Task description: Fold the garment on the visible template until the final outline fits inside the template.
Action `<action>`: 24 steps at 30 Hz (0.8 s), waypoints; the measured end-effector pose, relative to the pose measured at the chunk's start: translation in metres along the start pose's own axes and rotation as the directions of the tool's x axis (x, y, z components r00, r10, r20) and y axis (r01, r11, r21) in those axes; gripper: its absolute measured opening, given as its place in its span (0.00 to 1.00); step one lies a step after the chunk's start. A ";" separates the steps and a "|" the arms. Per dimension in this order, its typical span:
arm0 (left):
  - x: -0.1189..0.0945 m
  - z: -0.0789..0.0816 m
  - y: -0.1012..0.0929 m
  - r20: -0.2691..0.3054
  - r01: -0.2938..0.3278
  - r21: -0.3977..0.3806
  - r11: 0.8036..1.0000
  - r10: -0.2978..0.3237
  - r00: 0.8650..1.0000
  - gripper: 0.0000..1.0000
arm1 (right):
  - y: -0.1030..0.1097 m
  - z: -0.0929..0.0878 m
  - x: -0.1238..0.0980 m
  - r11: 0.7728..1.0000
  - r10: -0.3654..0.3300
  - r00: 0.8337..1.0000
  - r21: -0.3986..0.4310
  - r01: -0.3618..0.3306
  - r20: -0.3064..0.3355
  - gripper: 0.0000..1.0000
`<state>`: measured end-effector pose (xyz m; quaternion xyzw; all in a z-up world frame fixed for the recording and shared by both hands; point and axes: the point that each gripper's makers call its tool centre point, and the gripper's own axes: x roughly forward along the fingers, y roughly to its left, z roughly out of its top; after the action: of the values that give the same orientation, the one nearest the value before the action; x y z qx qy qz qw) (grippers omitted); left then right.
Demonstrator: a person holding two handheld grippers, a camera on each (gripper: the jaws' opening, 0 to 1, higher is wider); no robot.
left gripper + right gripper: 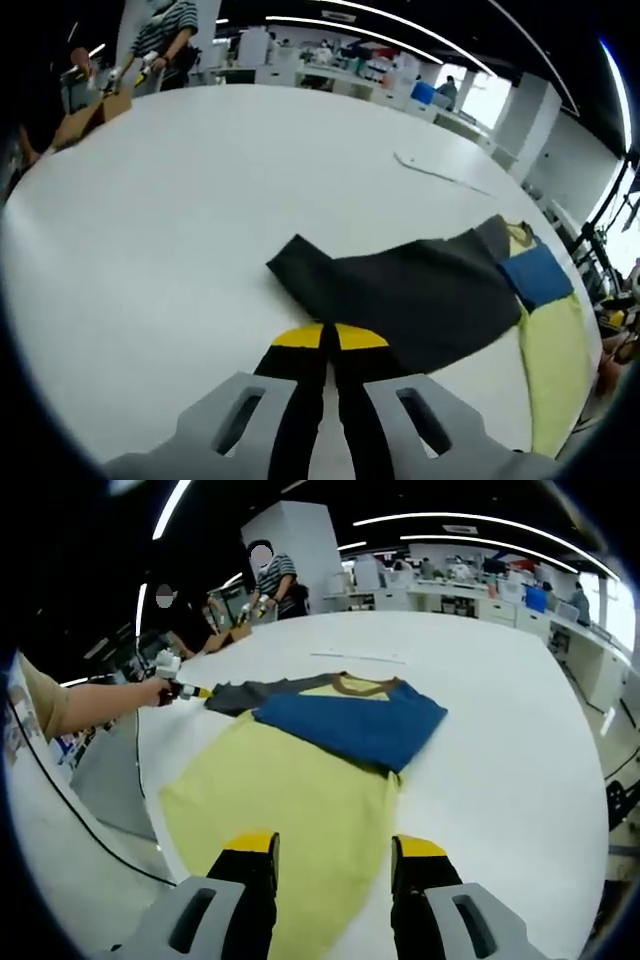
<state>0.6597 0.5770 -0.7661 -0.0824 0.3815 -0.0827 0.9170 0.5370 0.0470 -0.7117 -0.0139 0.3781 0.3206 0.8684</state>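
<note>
**Garment laid out on the white surface**

Left claw (330, 340) is closed on the dark grey sleeve (400, 290). Right claw (332, 852) stands apart, empty, above the yellow garment (290, 800), whose blue sleeve (355, 720) lies folded across it. No legible writing.

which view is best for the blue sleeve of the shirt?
Right gripper view. The blue sleeve lies folded across the yellow body, with its whole outline visible near the centre of the picture. In the left gripper view the blue sleeve is a small patch near the right edge, past the dark grey sleeve.
</note>
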 end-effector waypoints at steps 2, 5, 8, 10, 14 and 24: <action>-0.002 0.003 -0.002 0.010 0.003 0.001 1.000 -0.003 1.000 0.00 | 0.001 0.000 0.000 1.000 0.002 1.000 0.001 -0.002 0.000 0.41; -0.004 0.007 -0.005 0.022 0.004 0.005 1.000 -0.004 1.000 0.00 | 0.001 -0.001 0.001 1.000 0.005 1.000 0.002 -0.005 0.001 0.41; -0.005 0.014 -0.009 0.038 0.011 0.012 1.000 -0.012 0.999 0.00 | 0.001 -0.001 0.001 1.000 0.007 1.000 -0.002 -0.007 0.002 0.41; -0.006 0.017 -0.012 0.044 0.014 0.025 1.000 -0.015 0.999 0.00 | 0.002 0.000 0.001 1.000 0.010 1.000 -0.001 -0.010 0.003 0.40; -0.007 0.023 -0.021 0.052 0.028 0.057 0.998 -0.031 0.998 0.00 | 0.002 -0.001 0.001 1.000 0.011 1.000 -0.001 -0.011 -0.001 0.40; -0.011 0.039 -0.039 0.088 0.054 0.096 0.994 -0.062 0.994 0.00 | 0.002 -0.002 -0.001 1.000 0.017 1.000 -0.005 -0.017 0.004 0.39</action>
<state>0.6761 0.5448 -0.7235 -0.0540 0.3327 -0.1235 0.9334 0.5339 0.0473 -0.7122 -0.0121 0.3756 0.3287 0.8665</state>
